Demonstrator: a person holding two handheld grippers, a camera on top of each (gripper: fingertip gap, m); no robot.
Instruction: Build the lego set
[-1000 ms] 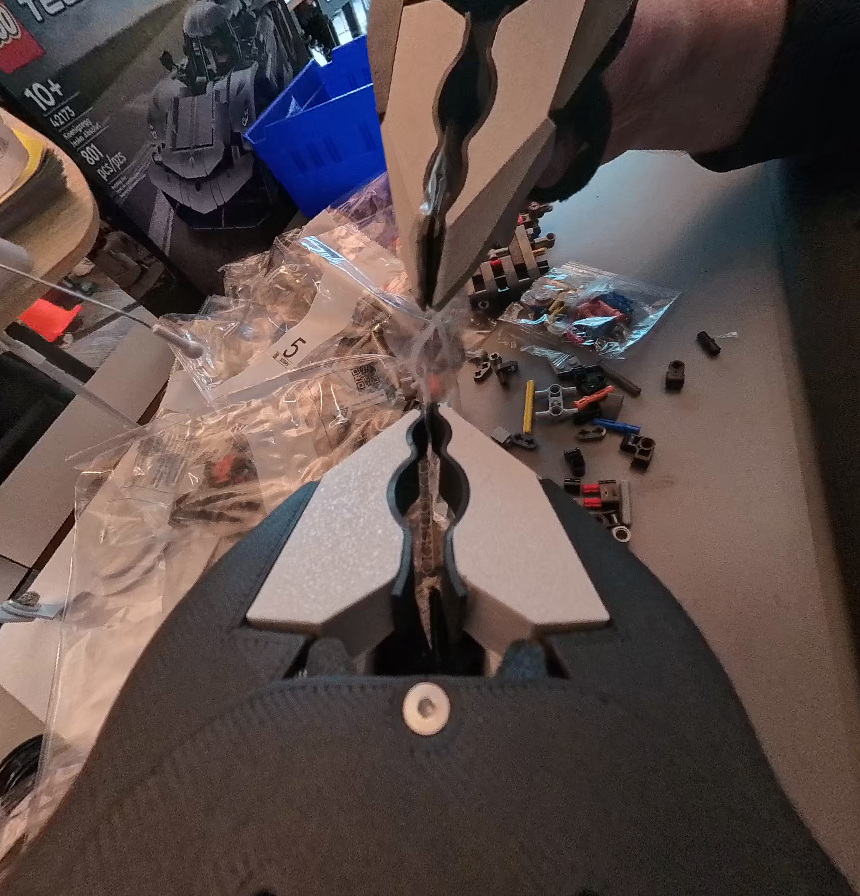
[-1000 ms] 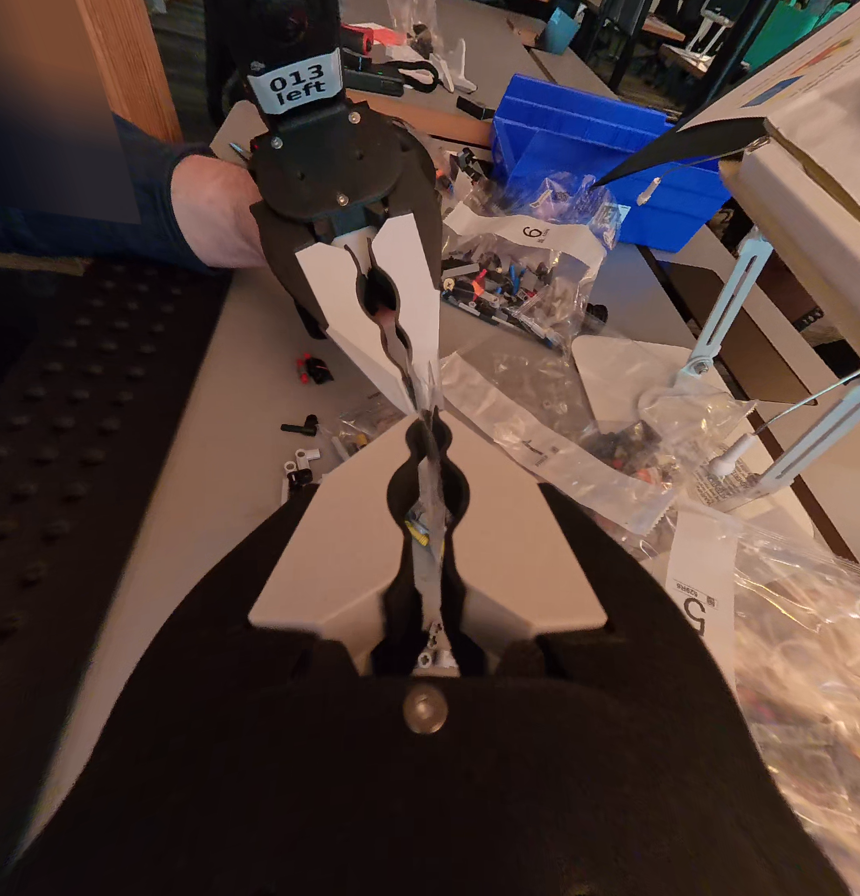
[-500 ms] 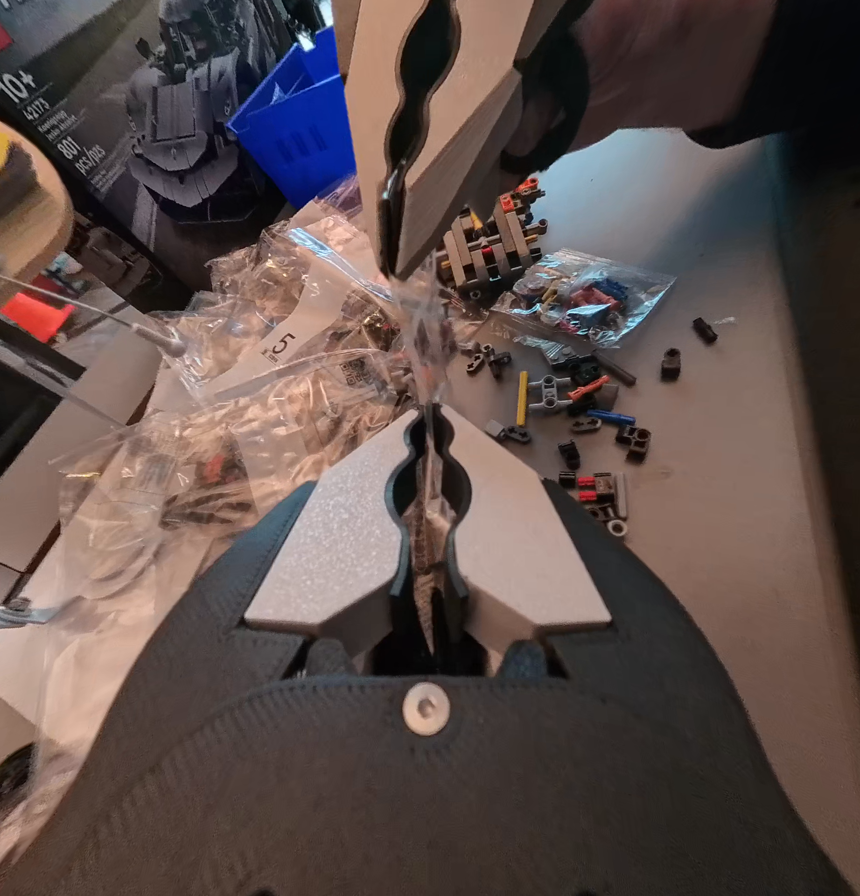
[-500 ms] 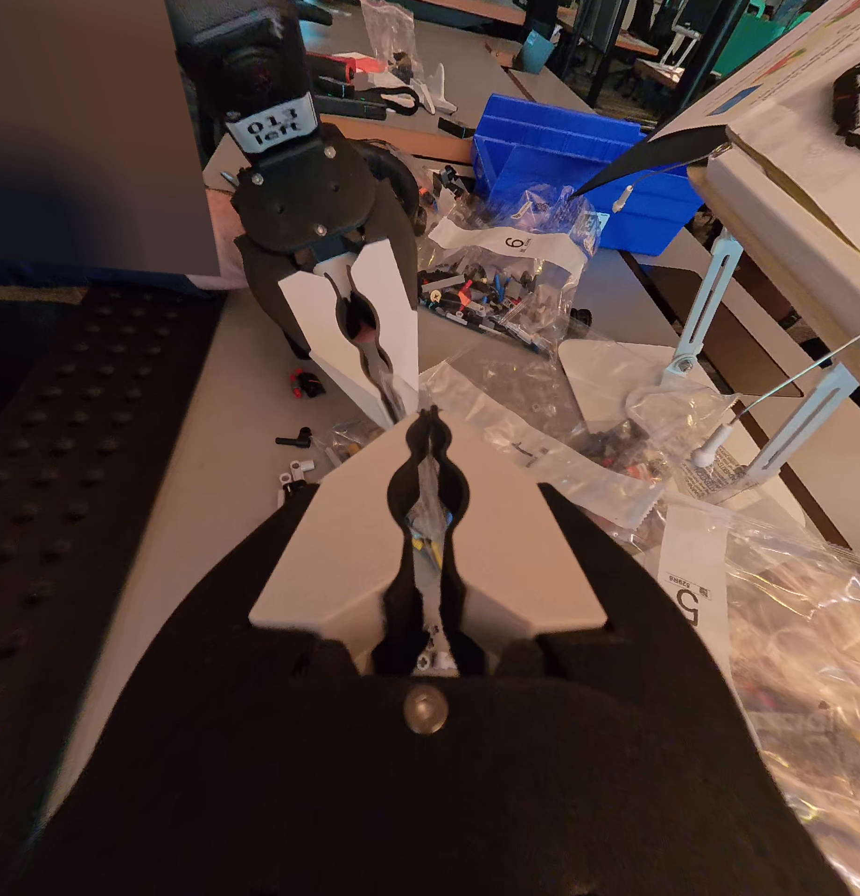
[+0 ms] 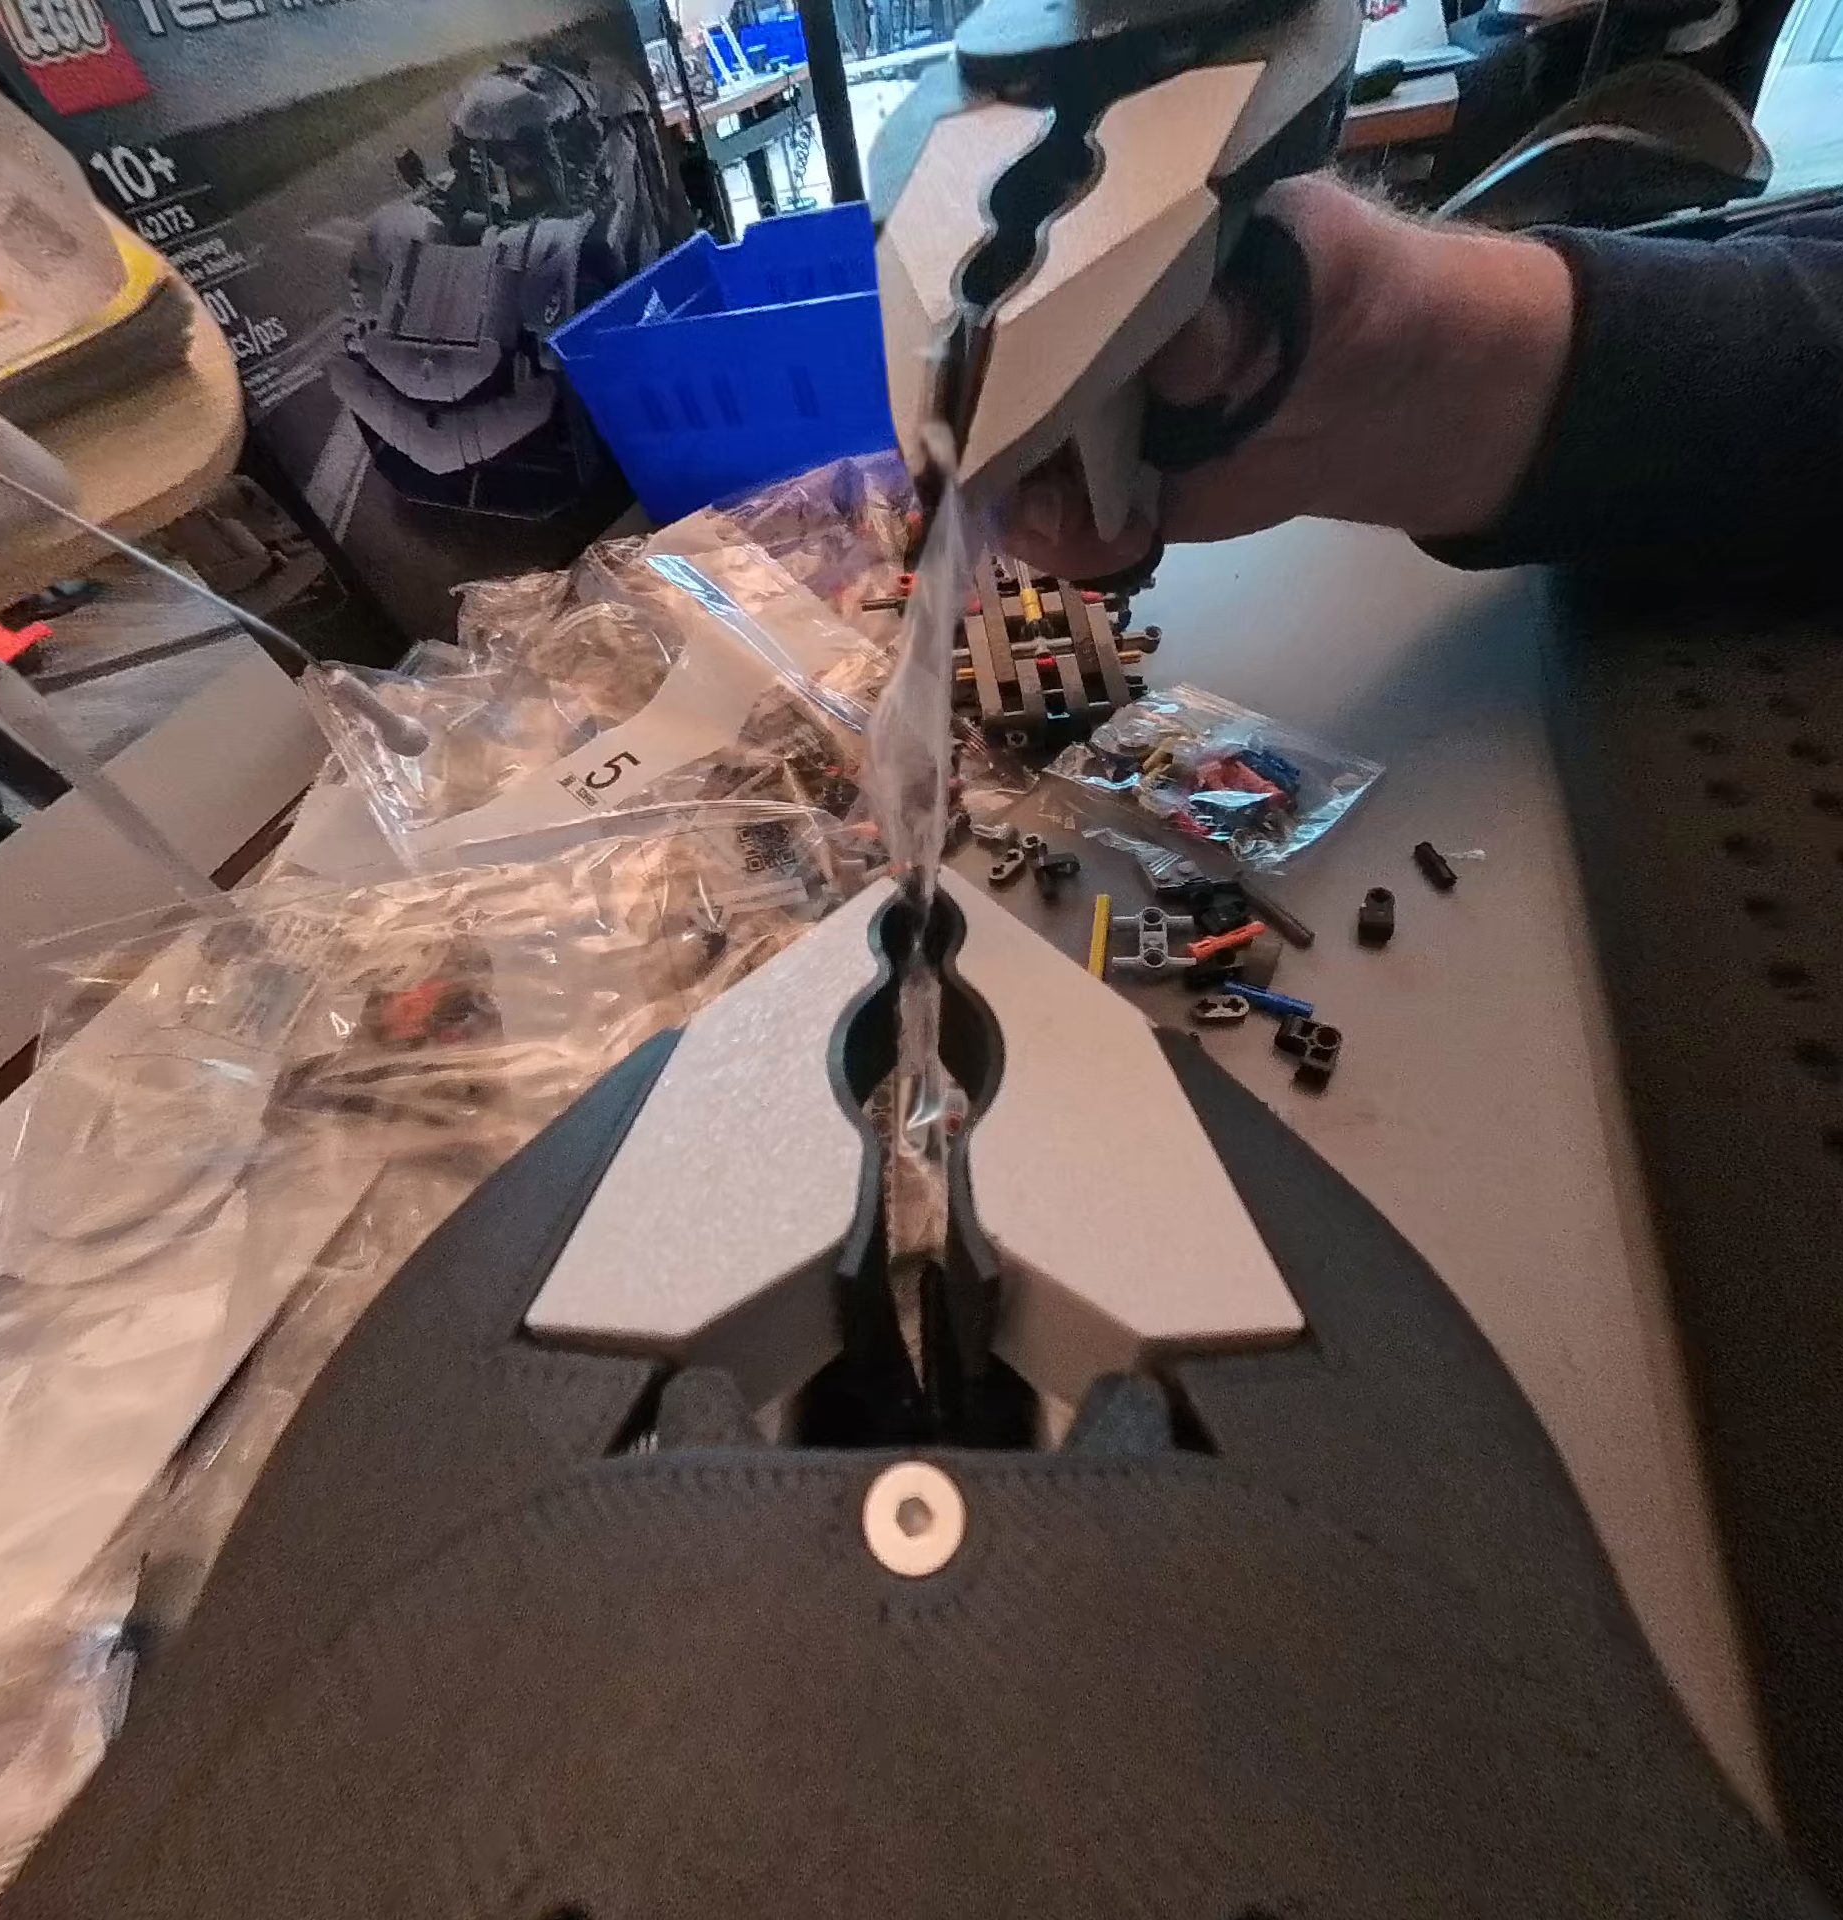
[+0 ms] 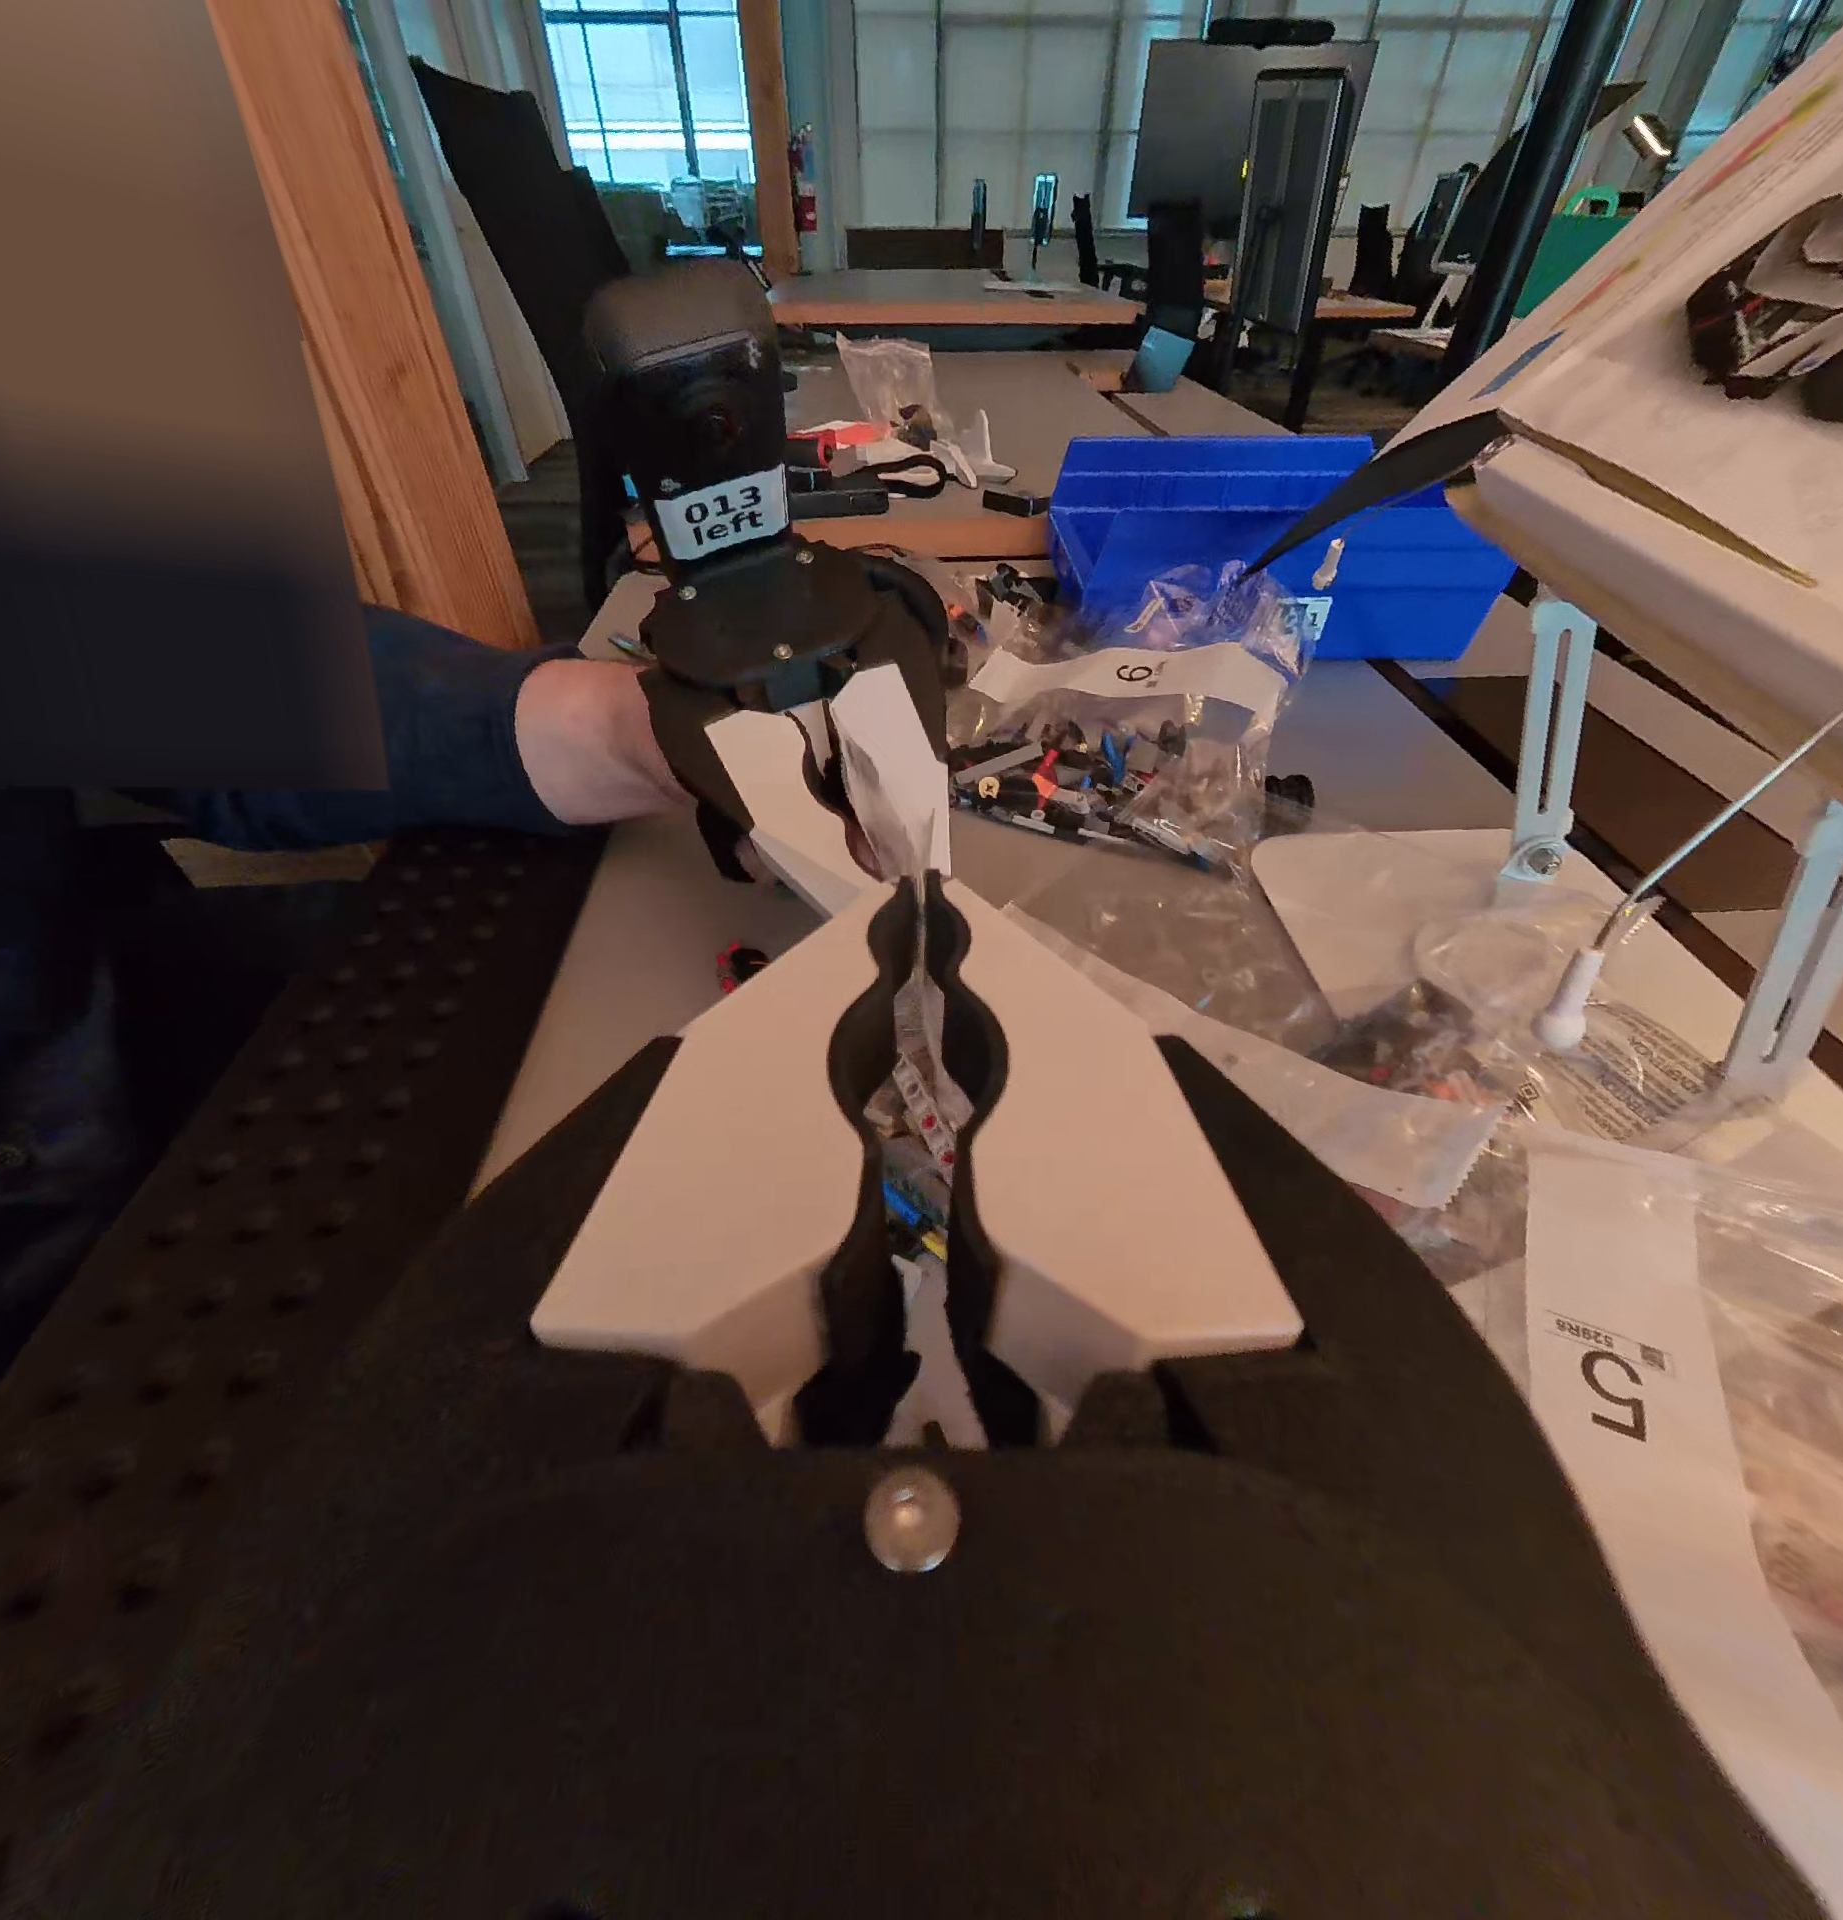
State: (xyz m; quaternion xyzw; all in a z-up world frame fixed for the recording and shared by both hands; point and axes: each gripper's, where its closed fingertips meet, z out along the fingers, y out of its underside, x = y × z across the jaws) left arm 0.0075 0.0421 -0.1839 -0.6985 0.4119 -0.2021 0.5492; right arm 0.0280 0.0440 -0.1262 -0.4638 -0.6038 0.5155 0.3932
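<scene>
My left gripper [image 5: 912,888] and my right gripper [image 6: 917,883] are both shut on the same small clear plastic bag [image 5: 912,707], tip to tip. In the left wrist view the right gripper [image 5: 940,452] is up and farther away, and the bag is pulled taut between the two. Small coloured pieces show inside the bag between the right fingers [image 6: 922,1101]. A partly built grey lego assembly [image 5: 1042,665] sits on the table behind the bag. Loose small pieces [image 5: 1208,935] lie to its right.
A small bag of coloured pieces [image 5: 1218,779] lies by the assembly. Big clear numbered bags [image 5: 605,769] cover the left; one more [image 6: 1104,748] lies near a blue bin [image 6: 1260,540]. The lego box [image 5: 377,208] stands behind. An open booklet rests on a white stand [image 6: 1551,727]. Both grippers' tips are roughly 20 cm from the partly built grey lego assembly [image 5: 1042,665].
The right gripper has lifted up and away from the left one, and the bag between them has stretched longer. Both grippers stayed shut on it.
</scene>
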